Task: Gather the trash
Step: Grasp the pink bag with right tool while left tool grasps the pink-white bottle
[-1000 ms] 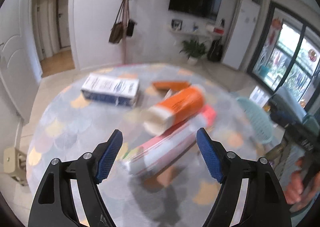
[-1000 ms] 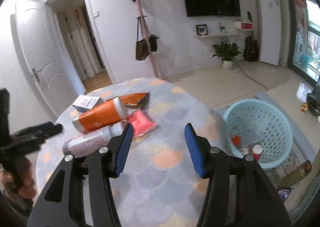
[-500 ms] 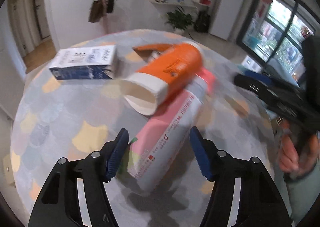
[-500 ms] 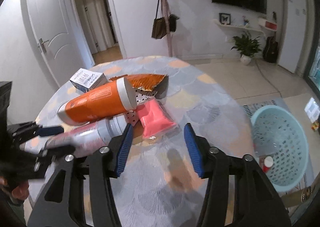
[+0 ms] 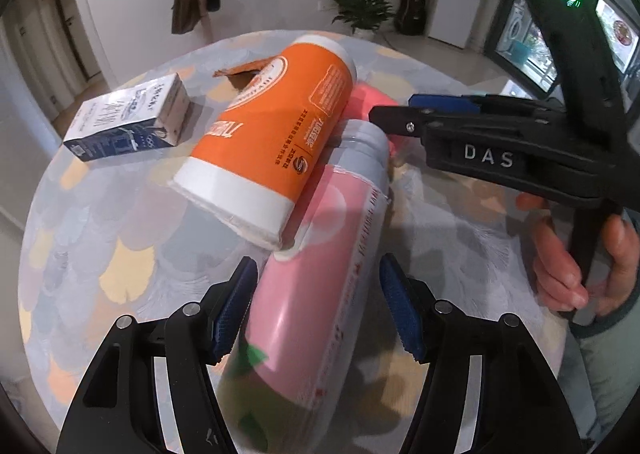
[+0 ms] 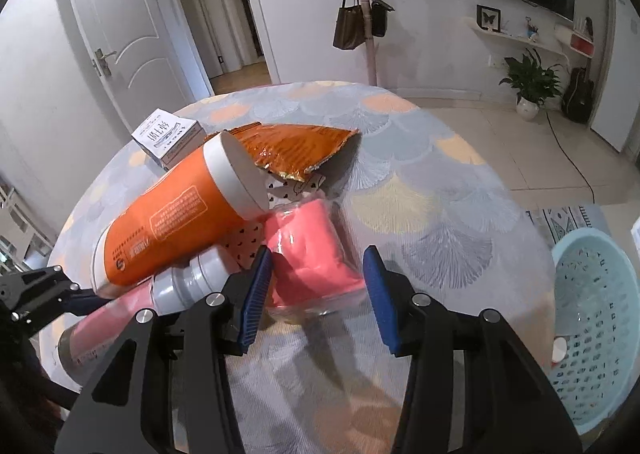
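Observation:
A pile of trash lies on the round table [image 5: 120, 254]. An orange canister [image 5: 276, 125] rests across a pink bottle [image 5: 316, 294] with a grey cap. My left gripper [image 5: 318, 312] straddles the bottle's lower body; its jaws are closing, with the pads close beside the bottle and not clearly pressing it. Over a pink plastic packet [image 6: 312, 254] my right gripper [image 6: 318, 298] stands open, its pads on either side of the packet's near end. In the left wrist view the right gripper [image 5: 394, 109] reaches in from the right, held by a hand [image 5: 576, 254].
A blue and white carton [image 5: 128, 121] sits at the table's far left. An orange foil wrapper [image 6: 296, 149] lies behind the canister. A pale blue basket [image 6: 596, 334] stands on the floor to the right of the table, holding a few items.
Both grippers have come down and closer to the pile. The left jaws have narrowed around the pink bottle. The right gripper has moved in over the pink packet.

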### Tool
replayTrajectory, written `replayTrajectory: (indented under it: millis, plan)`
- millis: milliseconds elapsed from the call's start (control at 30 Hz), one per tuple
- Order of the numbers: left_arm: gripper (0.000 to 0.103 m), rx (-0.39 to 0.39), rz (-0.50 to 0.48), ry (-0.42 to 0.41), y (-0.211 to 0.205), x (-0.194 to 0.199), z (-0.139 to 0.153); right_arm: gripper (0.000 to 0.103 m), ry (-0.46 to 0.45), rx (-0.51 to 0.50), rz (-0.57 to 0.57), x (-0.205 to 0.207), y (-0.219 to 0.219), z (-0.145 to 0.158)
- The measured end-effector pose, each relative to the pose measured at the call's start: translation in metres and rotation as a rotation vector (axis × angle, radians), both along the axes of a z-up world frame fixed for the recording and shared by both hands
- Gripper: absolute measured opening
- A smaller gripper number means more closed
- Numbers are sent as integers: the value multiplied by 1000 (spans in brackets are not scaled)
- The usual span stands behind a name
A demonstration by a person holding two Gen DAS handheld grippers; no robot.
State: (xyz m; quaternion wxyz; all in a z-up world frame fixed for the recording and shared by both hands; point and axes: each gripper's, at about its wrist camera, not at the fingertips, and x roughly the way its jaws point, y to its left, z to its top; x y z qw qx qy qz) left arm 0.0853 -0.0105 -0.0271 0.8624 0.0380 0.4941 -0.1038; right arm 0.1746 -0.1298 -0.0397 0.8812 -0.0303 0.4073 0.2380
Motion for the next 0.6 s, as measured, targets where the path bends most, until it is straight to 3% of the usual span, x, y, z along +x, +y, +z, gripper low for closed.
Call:
replayTrajectory:
  millis: [133, 200, 367, 600]
  plan:
    - [49, -11, 1, -7, 0, -9, 1, 44, 2, -34, 12, 1, 9, -3]
    - [47, -29, 11, -16, 3, -18, 1, 39, -5, -64, 10, 0, 14, -5]
    - [47, -97, 31, -32, 8, -47, 0, 34, -63, -101, 3, -12, 17, -1]
    - [47, -164, 58, -58, 7, -83, 1, 34, -93, -67, -37, -56, -2, 6]
